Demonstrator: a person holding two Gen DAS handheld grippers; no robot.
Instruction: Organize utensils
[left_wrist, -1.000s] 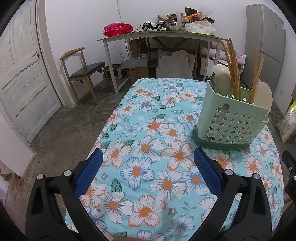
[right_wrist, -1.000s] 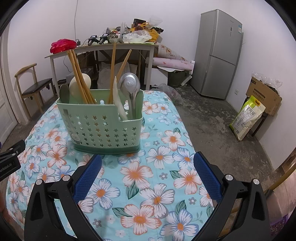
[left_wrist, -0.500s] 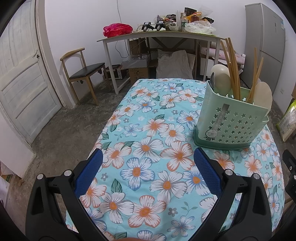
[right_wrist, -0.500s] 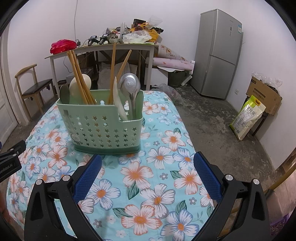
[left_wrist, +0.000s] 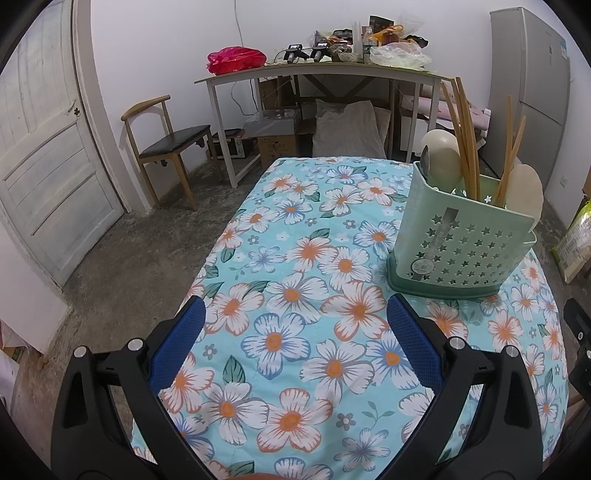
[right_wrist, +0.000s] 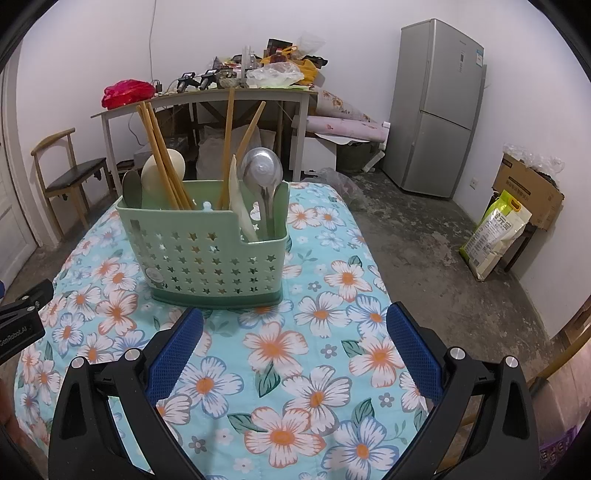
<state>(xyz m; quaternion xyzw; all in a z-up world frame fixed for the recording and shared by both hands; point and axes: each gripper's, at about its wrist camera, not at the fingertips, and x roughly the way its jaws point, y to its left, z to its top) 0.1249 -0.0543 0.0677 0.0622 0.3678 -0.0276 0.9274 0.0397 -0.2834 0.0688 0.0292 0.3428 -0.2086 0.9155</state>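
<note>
A green utensil caddy with star-shaped holes stands upright on the floral tablecloth. It holds wooden chopsticks, a metal spoon, a cream spoon and a white spoon. In the left wrist view the caddy is at the right, beyond my left gripper, which is open and empty over the cloth. My right gripper is open and empty, just in front of the caddy.
A cluttered long table and a wooden chair stand behind. A white door is at left. A grey fridge, a cardboard box and a sack sit at right. The table edge drops off on both sides.
</note>
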